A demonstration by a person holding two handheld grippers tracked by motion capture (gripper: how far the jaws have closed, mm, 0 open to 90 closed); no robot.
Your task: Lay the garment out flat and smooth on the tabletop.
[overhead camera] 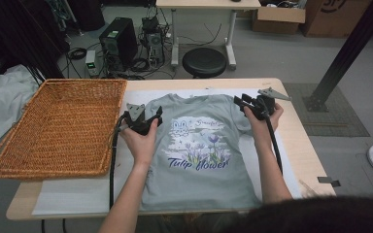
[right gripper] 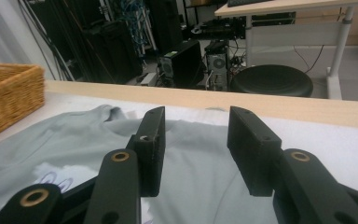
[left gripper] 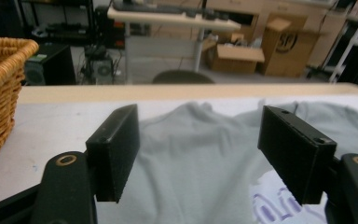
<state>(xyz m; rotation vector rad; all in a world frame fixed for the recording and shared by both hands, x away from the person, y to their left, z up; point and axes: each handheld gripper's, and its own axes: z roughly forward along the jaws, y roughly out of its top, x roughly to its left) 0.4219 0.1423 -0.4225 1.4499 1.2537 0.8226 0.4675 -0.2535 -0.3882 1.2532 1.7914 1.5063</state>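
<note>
A grey-green T-shirt (overhead camera: 199,160) printed with "Tulip flower" lies flat, front up, on a white sheet on the table, its collar at the far side. My left gripper (overhead camera: 156,116) hovers over the shirt's left shoulder, jaws open with nothing between them. In the left gripper view the open jaws (left gripper: 198,112) frame the shirt's shoulder and collar (left gripper: 191,140). My right gripper (overhead camera: 240,101) is over the right shoulder, pointing left, also open and empty. The right gripper view looks through its jaws (right gripper: 196,112) at the shirt (right gripper: 74,135).
A large empty wicker basket (overhead camera: 58,126) sits on the table's left end, seen too as a basket edge (left gripper: 0,84) and a basket corner (right gripper: 9,93). Bare tabletop (overhead camera: 296,141) shows right of the shirt. A black stool (overhead camera: 204,62) and computer towers stand beyond the far edge.
</note>
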